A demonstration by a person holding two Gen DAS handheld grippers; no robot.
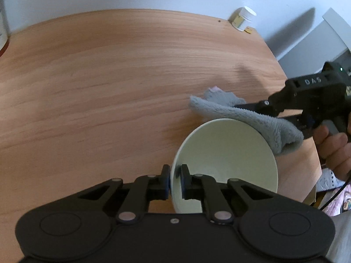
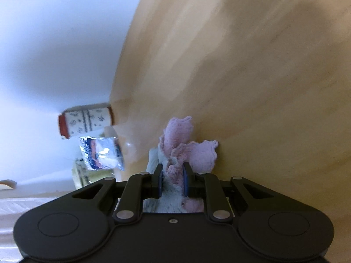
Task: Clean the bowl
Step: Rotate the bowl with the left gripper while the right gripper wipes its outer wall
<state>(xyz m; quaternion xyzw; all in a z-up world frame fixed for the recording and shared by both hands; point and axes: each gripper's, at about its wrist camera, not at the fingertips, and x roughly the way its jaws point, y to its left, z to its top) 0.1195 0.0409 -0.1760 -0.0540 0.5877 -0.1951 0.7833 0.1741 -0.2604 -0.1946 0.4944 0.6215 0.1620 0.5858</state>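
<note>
**Bowl pinched by its rim, cloth at its far edge**

Nearest the left wrist camera, the left gripper [image 1: 175, 180] pinches the bowl's rim: one pad sits outside the wall, the other inside, with the wall clamped between them. The table [image 1: 109, 76], a pale wood top with grain running side to side, fills most of both views, though the right wrist view of it is smeared by blur. On it, at about 5 o'clock in the left view, sits the bowl [image 1: 226, 157], white and round, so it has no long axis; it is tilted, its mouth opening toward 1 o'clock, away from the camera. Nothing shows inside it except the inner pad and that pad's reflection on the glaze.

At 3 o'clock the right gripper [image 1: 241, 106] reaches in, a hand [image 1: 333, 149] on its handle; raised letters on its body read "DAS". Its jaws are pressed together on the cloth [image 1: 252, 120], a fluffy grey piece draped over the bowl's far rim at 1 o'clock. From the right wrist view the same cloth [image 2: 186, 144] bunches between the pads [image 2: 159, 182], pink on one face and pale grey on the other.

At the table's far corner, toward 1 o'clock in the left view, stands a white tub [image 1: 242, 18] with a label too small to read. At 9 o'clock in the right view a patterned jar [image 2: 86, 121] with a red band and a shiny packet [image 2: 102, 154] appear against the wall, their print blurred.
</note>
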